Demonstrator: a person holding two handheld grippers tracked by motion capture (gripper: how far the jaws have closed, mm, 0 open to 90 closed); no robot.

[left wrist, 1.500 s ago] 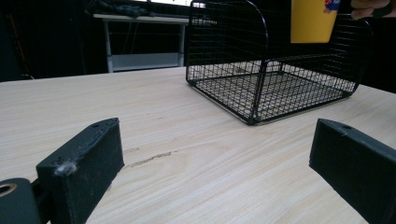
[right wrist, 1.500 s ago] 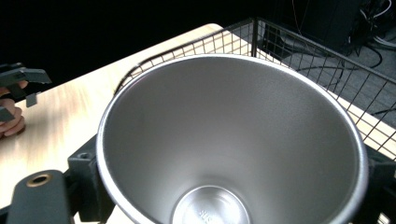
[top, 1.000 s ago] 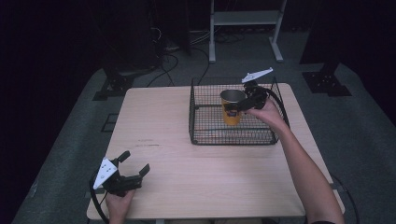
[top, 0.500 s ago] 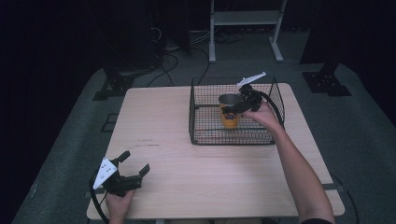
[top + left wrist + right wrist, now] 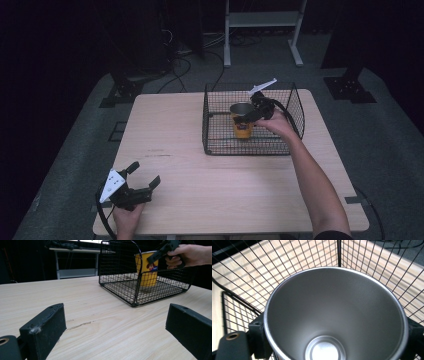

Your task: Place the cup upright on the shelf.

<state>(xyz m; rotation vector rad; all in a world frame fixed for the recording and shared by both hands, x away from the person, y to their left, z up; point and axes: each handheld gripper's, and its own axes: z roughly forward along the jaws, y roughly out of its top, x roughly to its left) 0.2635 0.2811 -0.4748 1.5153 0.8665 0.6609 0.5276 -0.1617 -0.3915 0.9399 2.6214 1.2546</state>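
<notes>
Inside the black wire basket (image 5: 215, 145), at the far right of the counter (image 5: 200, 190), a yellow cup (image 5: 243, 129) with a silver metal lining is gripped near its rim between the jaws of the right gripper (image 5: 246, 116). In the right gripper view one black jaw is seen pressed against each side of the cup (image 5: 337, 315), whose empty, shiny interior is looked into from above, with the basket's mesh (image 5: 244, 272) and the pale wood behind it. In the left gripper view the cup (image 5: 147, 270) is seen upright, at or just above the basket floor; whether it rests there cannot be told. A printed figure is carried on its side. The right hand (image 5: 278, 124) is reached in over the basket's near right rim.

At the near left corner of the counter, well apart from the basket, the left gripper (image 5: 142, 177) is held low by the left hand (image 5: 127, 217), its jaws spread wide with nothing between them. In its own view bare wood grain is seen between the two jaws, with the basket (image 5: 120, 287) beyond. A white shelf frame (image 5: 260, 20) is seen on the dark floor behind the counter.
</notes>
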